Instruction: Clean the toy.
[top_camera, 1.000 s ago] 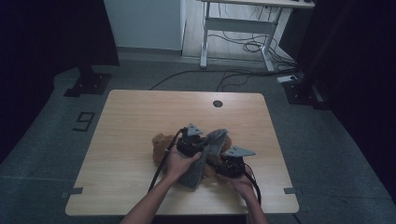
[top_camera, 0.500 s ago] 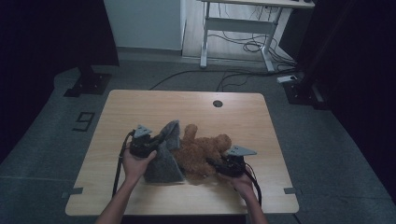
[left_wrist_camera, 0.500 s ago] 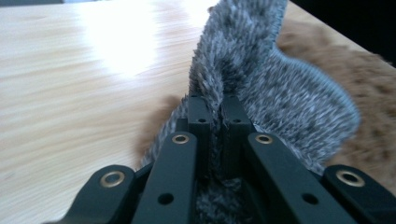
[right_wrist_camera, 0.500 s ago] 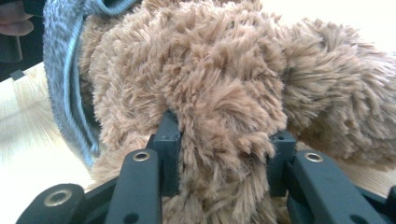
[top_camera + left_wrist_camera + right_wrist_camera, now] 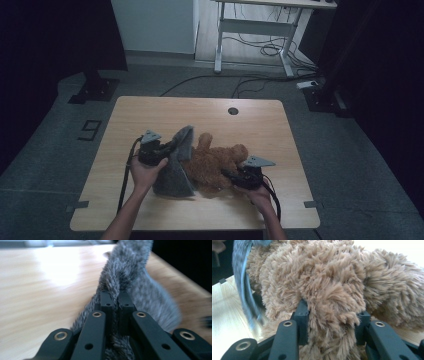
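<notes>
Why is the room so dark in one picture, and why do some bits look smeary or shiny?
High view: dim room, only the wooden table lit. Left gripper view: bright glare on the tabletop, grey furry cloth sharp near the jaws, smeared at the right edge. Right gripper view: brown teddy bear crisp, the grey cloth at left streaked with blur.

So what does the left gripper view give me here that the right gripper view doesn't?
Left gripper view: the left gripper shut on a fold of the grey furry cloth, jaws nearly together, with a broad stretch of bare wooden table beside it.

Right gripper view: the right gripper shut on a thick tuft of the brown plush toy, jaws held wider apart by the fur.

Both: the grey cloth, at the left edge of the right gripper view, and some of the light wooden tabletop.
</notes>
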`<action>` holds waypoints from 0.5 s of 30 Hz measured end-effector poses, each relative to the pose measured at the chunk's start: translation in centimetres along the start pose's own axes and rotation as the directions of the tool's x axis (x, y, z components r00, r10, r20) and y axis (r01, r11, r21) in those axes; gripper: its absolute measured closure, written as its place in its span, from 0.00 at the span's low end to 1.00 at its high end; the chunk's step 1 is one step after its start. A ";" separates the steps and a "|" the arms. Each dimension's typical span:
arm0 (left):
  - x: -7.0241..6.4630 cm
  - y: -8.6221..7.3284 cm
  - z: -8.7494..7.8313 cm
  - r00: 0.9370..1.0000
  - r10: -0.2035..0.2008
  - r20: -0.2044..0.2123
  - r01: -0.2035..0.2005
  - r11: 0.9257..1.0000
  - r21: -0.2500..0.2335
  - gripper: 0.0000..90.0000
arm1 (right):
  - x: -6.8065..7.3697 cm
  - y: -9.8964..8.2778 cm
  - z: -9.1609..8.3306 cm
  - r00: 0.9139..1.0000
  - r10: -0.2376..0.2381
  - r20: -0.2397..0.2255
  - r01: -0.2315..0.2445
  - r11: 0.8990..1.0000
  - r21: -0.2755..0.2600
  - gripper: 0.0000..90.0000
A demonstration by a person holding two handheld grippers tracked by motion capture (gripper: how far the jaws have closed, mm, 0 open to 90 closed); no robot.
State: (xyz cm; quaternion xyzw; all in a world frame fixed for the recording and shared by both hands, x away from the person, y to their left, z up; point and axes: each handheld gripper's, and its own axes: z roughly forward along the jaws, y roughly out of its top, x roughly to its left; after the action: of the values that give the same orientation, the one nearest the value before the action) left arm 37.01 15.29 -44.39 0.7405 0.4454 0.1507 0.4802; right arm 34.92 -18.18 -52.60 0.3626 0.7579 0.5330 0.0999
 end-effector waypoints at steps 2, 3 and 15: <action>-2.6 0.8 0.8 0.998 0.057 0.040 -0.057 0.998 -0.004 0.94 | 0.0 0.0 0.0 1.000 -0.001 -0.001 0.001 1.000 0.000 0.66; -4.0 1.1 1.4 0.994 0.088 0.063 -0.088 0.996 -0.001 0.94 | 0.0 0.0 0.0 1.000 0.001 -0.003 -0.001 1.000 0.001 0.66; -10.4 1.3 10.1 0.980 0.165 0.111 -0.178 0.976 0.123 0.94 | -0.2 -0.2 -0.1 1.000 0.006 -0.003 -0.006 1.000 0.000 0.66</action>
State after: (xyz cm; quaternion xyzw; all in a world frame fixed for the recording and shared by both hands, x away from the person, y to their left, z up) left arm 38.45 0.93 -46.11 0.8130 0.3642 0.1245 0.4369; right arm 34.90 -18.44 -52.73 0.3642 0.7569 0.5338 0.0971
